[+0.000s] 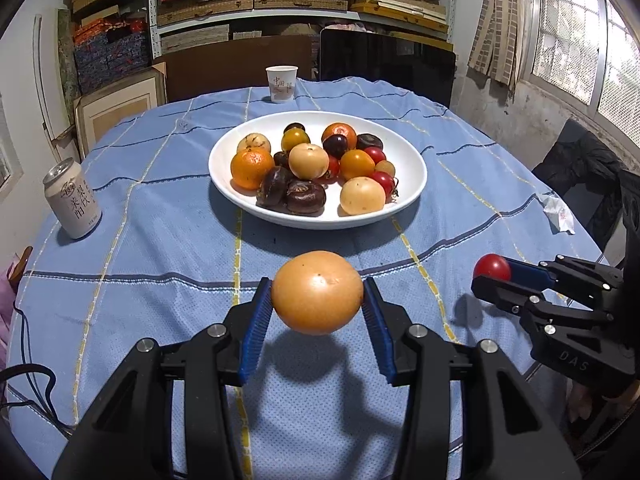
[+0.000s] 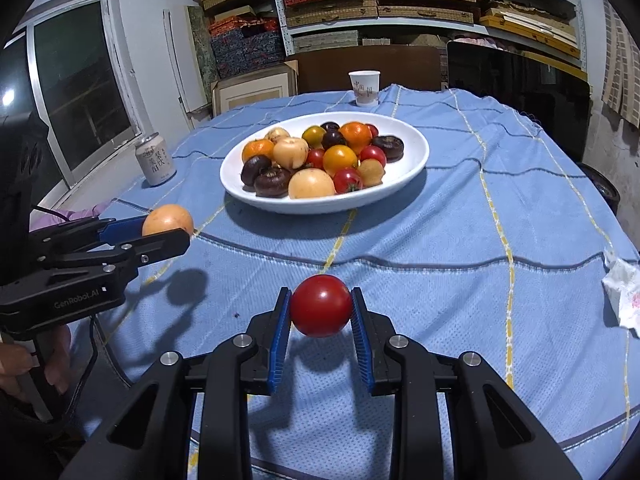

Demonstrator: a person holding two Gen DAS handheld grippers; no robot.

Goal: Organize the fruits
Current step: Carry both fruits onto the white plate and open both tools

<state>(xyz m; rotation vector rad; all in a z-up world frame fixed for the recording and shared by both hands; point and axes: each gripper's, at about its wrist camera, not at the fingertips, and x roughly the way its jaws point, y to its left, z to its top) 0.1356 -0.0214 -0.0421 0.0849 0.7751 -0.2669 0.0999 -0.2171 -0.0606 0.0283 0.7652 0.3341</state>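
A blue cloth covers the worktop [image 1: 160, 280]. The left tool [image 1: 317, 304] grips a tan fruit [image 1: 317, 292] above it; the right tool [image 2: 321, 308] grips a red tomato [image 2: 321, 306]. Squeeze softly and lower each gently into the white bowl [image 1: 412, 184].

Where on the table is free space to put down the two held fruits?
Bare tablecloth lies between the white plate and both hand-held grippers, also between plate and crumpled tissue. The plate is crowded; the can borders its left.

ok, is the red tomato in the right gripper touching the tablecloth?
Apart. Right wrist view: red tomato sits clamped between the fingers, its shadow separate on the tablecloth below.
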